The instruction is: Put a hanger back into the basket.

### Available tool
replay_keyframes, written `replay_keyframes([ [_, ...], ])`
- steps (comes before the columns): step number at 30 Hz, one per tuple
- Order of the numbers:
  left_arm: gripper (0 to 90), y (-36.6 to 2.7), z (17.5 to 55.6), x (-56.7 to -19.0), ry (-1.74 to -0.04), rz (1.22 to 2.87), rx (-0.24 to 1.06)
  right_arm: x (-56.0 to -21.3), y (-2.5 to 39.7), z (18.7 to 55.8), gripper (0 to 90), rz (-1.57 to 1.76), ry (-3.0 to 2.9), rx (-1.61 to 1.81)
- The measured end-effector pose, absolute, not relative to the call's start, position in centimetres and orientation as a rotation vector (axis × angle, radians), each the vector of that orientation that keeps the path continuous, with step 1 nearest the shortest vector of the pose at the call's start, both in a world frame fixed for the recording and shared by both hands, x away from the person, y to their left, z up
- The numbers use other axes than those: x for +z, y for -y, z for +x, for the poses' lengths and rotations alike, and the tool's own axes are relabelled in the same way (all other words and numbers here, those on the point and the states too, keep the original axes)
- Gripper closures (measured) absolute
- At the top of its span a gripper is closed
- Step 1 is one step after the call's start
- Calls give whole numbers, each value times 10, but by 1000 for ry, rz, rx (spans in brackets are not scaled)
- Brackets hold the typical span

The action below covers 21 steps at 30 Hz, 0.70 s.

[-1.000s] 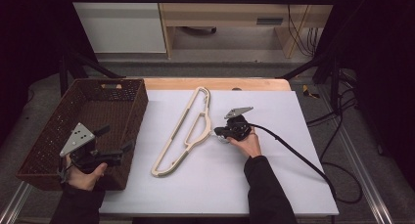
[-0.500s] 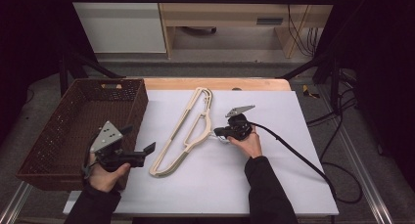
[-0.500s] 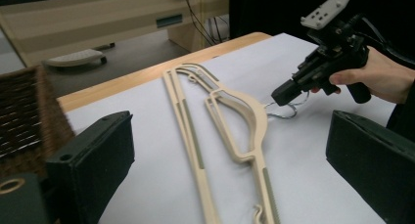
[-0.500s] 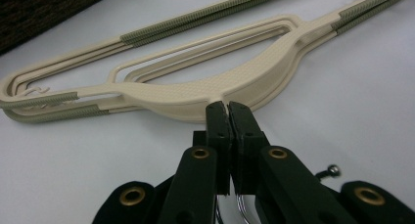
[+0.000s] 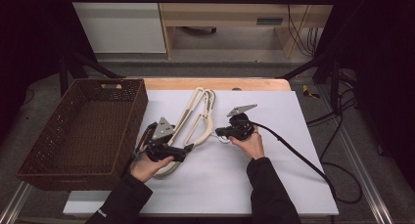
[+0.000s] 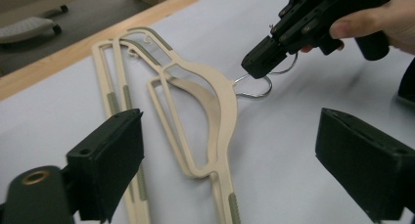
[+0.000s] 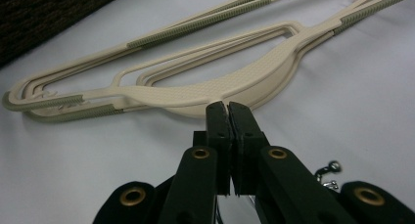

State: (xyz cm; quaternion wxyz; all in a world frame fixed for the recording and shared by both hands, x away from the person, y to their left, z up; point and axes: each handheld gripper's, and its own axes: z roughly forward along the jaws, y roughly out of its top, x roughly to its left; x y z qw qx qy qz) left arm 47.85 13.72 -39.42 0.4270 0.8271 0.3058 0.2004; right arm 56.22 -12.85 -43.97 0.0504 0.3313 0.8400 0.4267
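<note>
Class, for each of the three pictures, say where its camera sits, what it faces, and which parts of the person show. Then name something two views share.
High view: above the person's side, facing forward and down on the table, wicker basket and cream hangers; both forearms, hands and claws show.
Left gripper view: rides the left claw, open, facing the hangers; the right hand shows.
Right gripper view: rides the right claw, shut at the hangers' neck.
Shared: the hangers, and the wire hook under the right claw.

cream hangers (image 5: 195, 117) with grey-green ribbed strips, dark brown woven basket (image 5: 78, 131), white table (image 5: 274, 175)
</note>
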Motion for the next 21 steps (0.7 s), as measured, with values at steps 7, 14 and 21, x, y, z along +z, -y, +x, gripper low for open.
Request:
replay_keyframes([
  [7, 217, -107, 506, -420, -798, 2164, 481, -438, 129, 561, 887, 1017, -2547, 1310],
  [14, 368, -78, 526, -448, -808, 2273, 502, -437, 128, 559, 887, 1022, -2542, 1311],
  [21, 537, -69, 529, -458, -814, 2304, 517, -437, 128, 557, 888, 1017, -2553, 1292],
])
